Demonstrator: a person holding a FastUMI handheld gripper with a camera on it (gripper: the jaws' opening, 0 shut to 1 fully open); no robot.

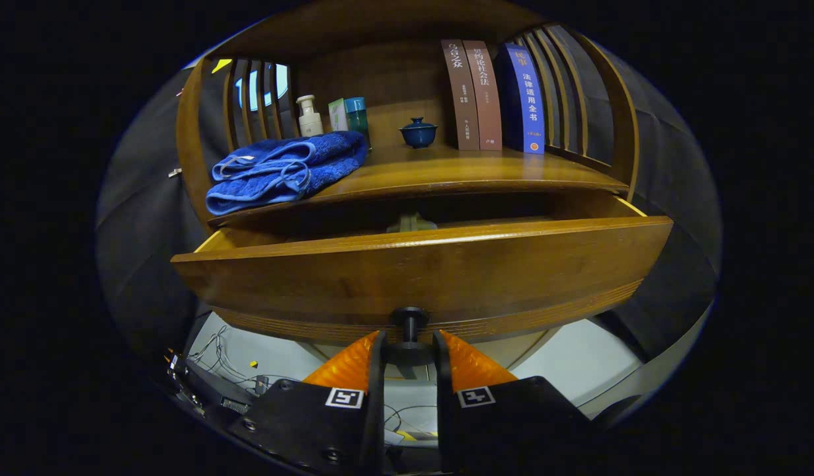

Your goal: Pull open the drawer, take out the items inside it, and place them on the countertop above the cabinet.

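Observation:
The wooden drawer (420, 264) stands pulled partly out from under the countertop (446, 173). A black knob (410, 330) sticks out of its front. My gripper (410, 347) is shut on that knob, one orange finger (354, 363) on each side of its round head. Over the drawer's front rim, in the dark gap, the top of a small greenish item (411, 223) shows; the rest of the inside is hidden. A folded blue towel (284, 170) lies on the countertop's left part.
At the back of the countertop stand a pump bottle (309, 116), a green box and jar (349, 114), a blue lidded cup (418, 132) and three upright books (492, 96). Slatted wooden sides close both ends. Cables (221, 360) lie on the floor below.

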